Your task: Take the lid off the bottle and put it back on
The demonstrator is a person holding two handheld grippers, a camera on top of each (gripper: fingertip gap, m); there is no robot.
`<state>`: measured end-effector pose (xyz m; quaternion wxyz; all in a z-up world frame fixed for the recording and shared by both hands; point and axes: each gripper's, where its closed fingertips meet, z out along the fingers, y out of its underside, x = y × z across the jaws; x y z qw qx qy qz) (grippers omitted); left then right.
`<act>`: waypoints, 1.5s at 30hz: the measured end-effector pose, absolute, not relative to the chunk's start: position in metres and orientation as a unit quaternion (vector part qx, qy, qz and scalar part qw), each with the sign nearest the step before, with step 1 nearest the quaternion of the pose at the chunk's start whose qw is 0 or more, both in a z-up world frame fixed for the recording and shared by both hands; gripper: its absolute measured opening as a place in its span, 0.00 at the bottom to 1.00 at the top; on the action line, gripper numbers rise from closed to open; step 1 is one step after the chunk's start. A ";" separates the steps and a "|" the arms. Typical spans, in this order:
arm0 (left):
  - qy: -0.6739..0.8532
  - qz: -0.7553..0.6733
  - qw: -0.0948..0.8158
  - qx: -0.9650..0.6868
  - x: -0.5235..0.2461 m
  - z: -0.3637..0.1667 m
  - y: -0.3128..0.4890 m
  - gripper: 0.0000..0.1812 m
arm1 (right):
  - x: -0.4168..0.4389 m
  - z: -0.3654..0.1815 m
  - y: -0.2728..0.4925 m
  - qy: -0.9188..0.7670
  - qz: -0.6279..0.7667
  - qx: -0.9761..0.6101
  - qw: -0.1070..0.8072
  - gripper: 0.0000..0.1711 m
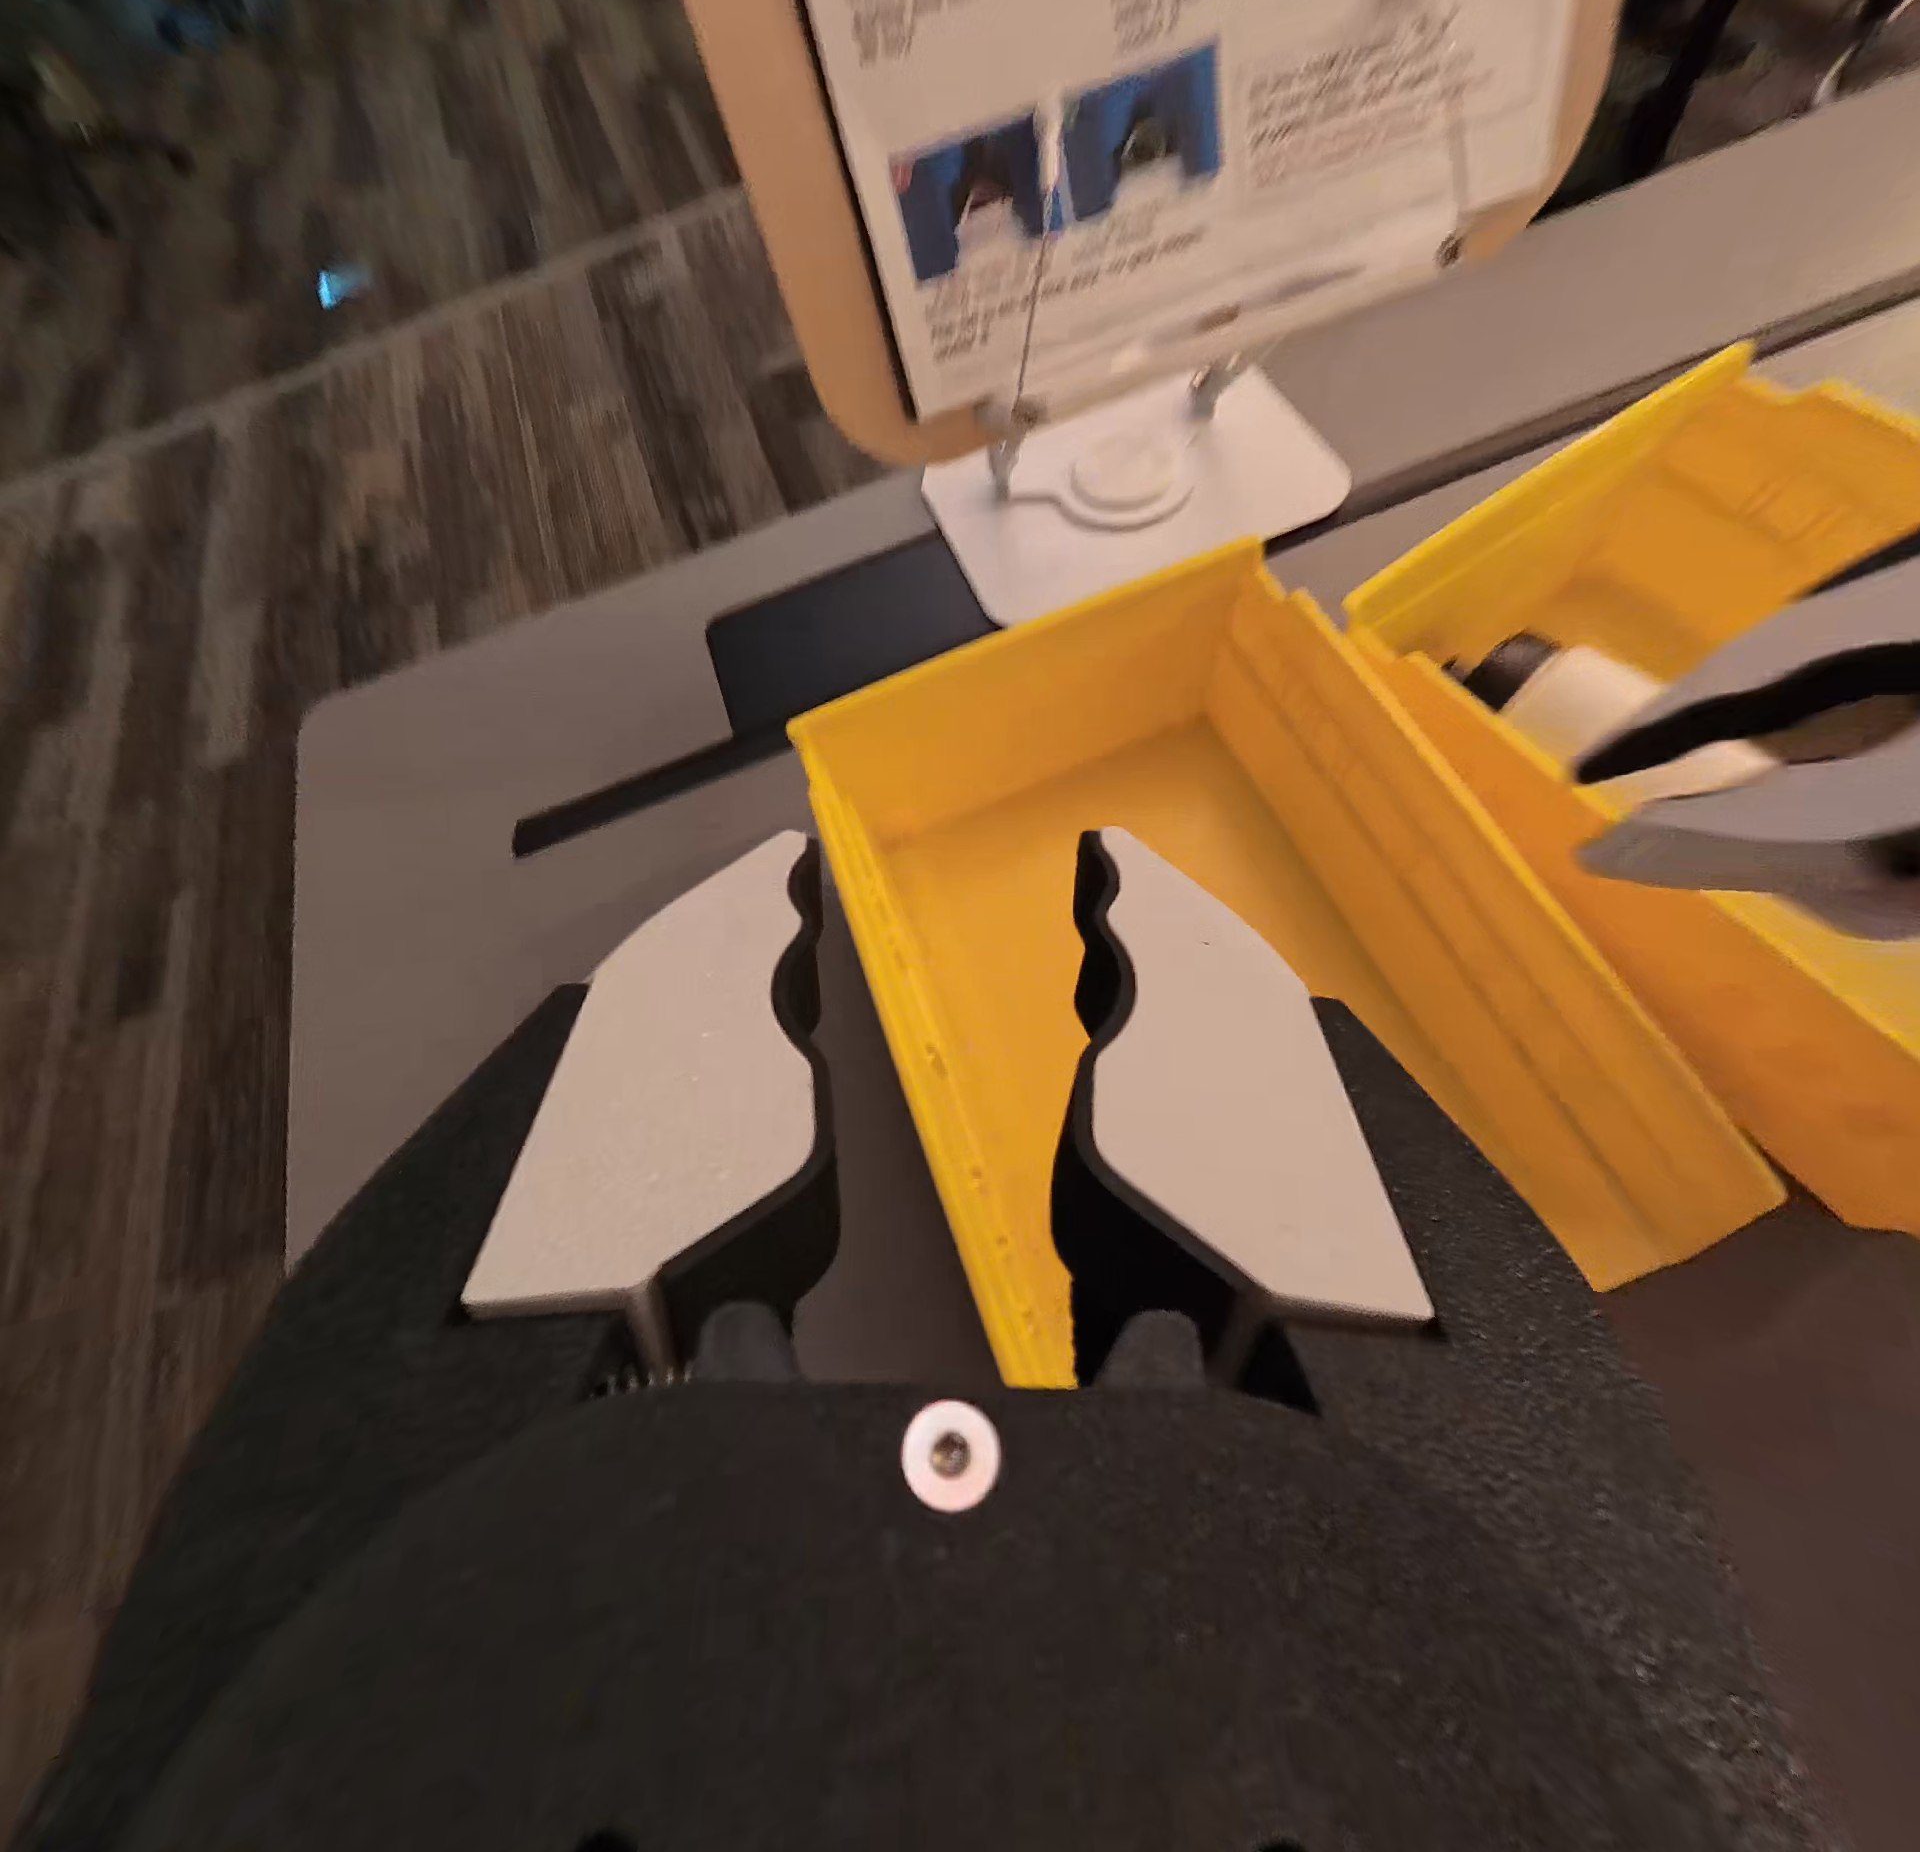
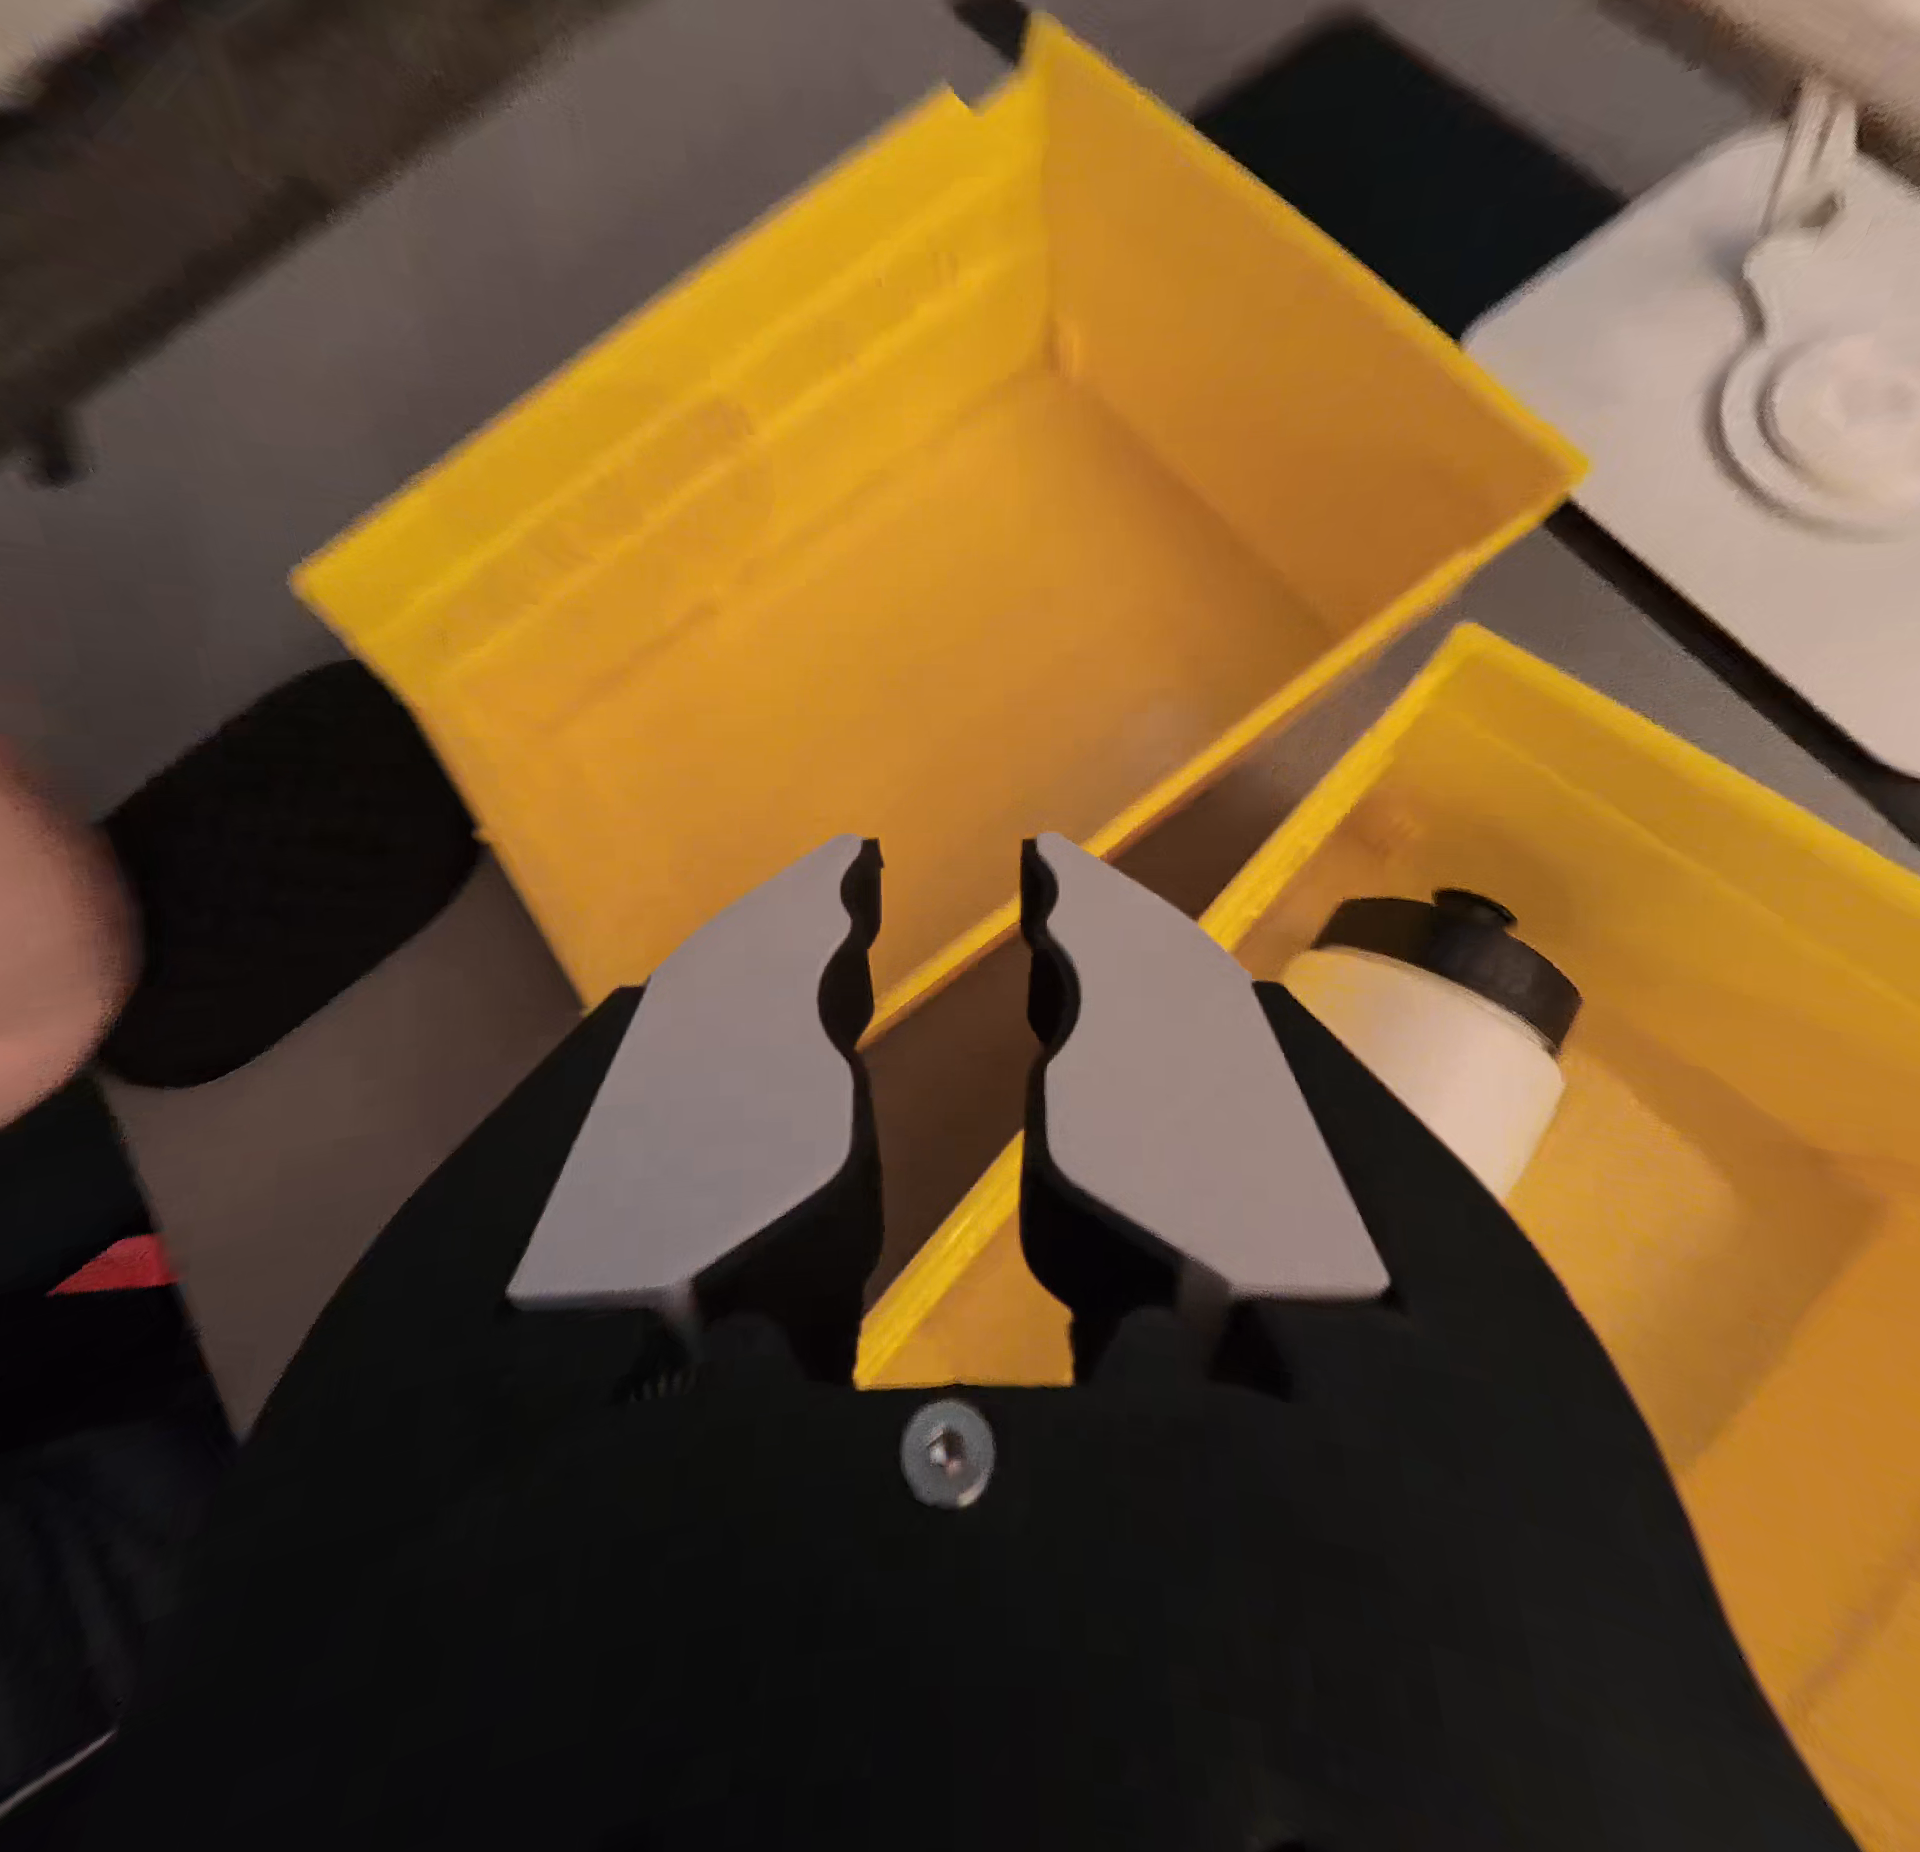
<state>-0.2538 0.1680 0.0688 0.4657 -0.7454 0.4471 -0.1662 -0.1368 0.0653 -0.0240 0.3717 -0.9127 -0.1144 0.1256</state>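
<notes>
Two yellow bins, both claws spread and holding nothing.
Only the right claw sees the white bottle clearly, black lid on; the left claw faces a sign.

Black grippers — grey scalloped jaws, apparently one silver screw.

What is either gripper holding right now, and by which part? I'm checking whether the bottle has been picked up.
Nothing. The left gripper and right gripper are both open and empty; the bottle lies in a yellow bin.

White bottle, black lid on, lies in yellow bin.
</notes>
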 end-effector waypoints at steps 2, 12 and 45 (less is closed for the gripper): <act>0.458 -0.173 0.480 -0.728 -0.252 0.078 0.155 0.25 | -0.124 -0.047 0.073 -0.084 0.085 -0.944 0.306 0.16; 0.503 -0.210 0.468 -0.696 -0.246 0.087 0.118 0.26 | -0.115 -0.069 0.076 0.001 0.036 -0.986 0.162 0.20; 0.391 -0.439 0.649 -0.484 -0.319 0.227 0.010 0.25 | -0.130 -0.002 0.133 0.054 0.122 -0.989 0.068 0.04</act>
